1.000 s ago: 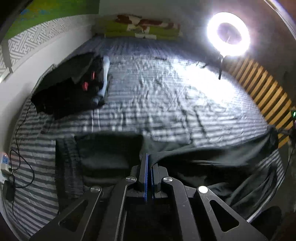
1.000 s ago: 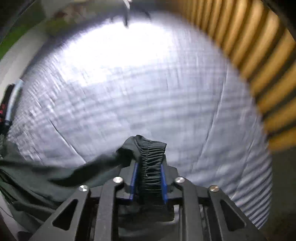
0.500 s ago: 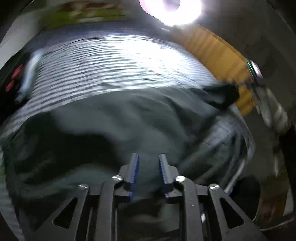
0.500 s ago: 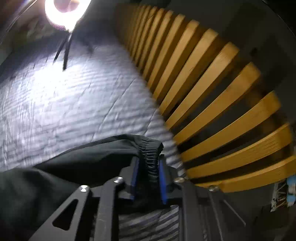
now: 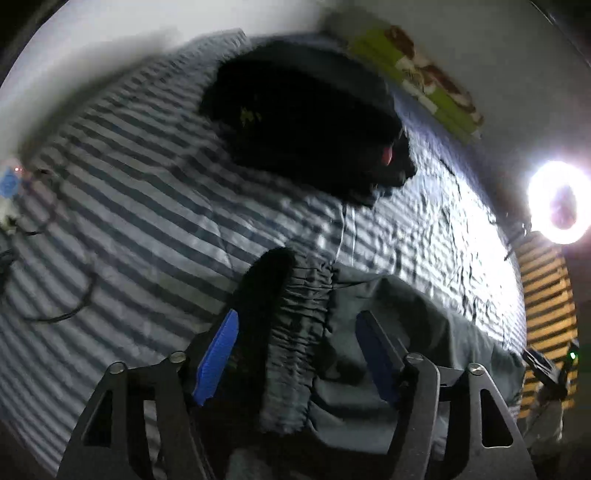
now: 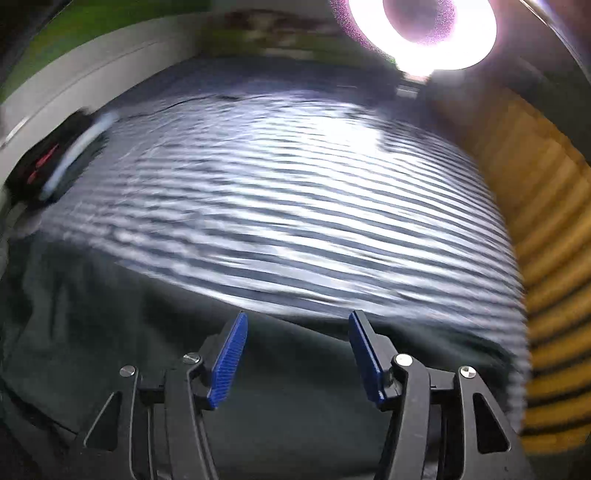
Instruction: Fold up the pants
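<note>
Pants [image 5: 388, 332], dark grey-green, lie spread across the near edge of a striped bed [image 5: 147, 206], and every place below is given relative to them. In the left wrist view, cables [image 5: 55, 295] trail over the sheet well to their left, near a white wall. The left gripper [image 5: 295, 350] hangs over their gathered elastic waistband [image 5: 303, 314], its blue fingers [image 5: 218, 354] set wide apart with the band running up between them, neither pad clearly pressing on it. Beyond the waistband, further up the bed, sits a black bag [image 5: 306, 122] with a small red mark. A green patterned pillow [image 5: 424, 85] lies past the bag against the far wall. To the right of the pants a bright ring light [image 5: 557, 203] glares above yellow wooden slats [image 5: 546, 295]. In the right wrist view, which is motion-blurred, the pants [image 6: 110, 332] fill the lower left and the area under the right gripper [image 6: 295, 354]. Its blue fingers [image 6: 229, 362] are also spread wide and hold nothing, with the cloth lying flat beneath them. Past the pants the striped sheet [image 6: 295, 203] runs up to the ring light [image 6: 421, 29], and the slats [image 6: 546, 258] curve down the right side.
</note>
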